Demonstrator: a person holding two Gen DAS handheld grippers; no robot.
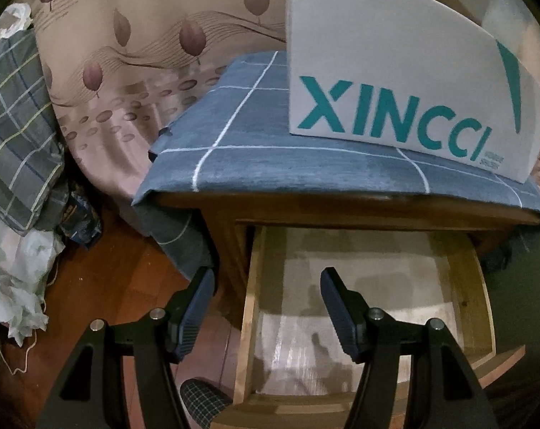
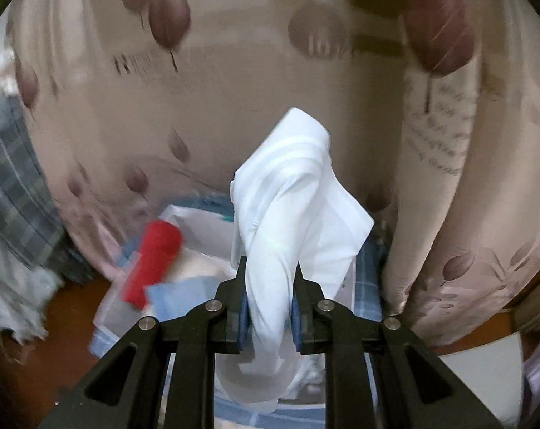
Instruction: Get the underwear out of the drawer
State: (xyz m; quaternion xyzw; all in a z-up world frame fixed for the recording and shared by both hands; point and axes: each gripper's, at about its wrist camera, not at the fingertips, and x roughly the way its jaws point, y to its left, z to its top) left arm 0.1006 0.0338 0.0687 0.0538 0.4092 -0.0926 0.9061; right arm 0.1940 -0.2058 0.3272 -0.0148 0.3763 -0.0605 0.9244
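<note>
Right gripper (image 2: 269, 307) around white underwear (image 2: 291, 193).

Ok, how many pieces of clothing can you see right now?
2, maybe more hidden. A white garment is clamped in the right gripper; a red one lies in the white box below it.

The right gripper (image 2: 269, 312) has its jaws clamped on a bunched piece of white underwear (image 2: 291, 196), which rises in front of a leaf-print curtain (image 2: 234, 89). Below left, blurred, a red cloth (image 2: 153, 257) lies in what may be a white box (image 2: 195, 220).
</note>
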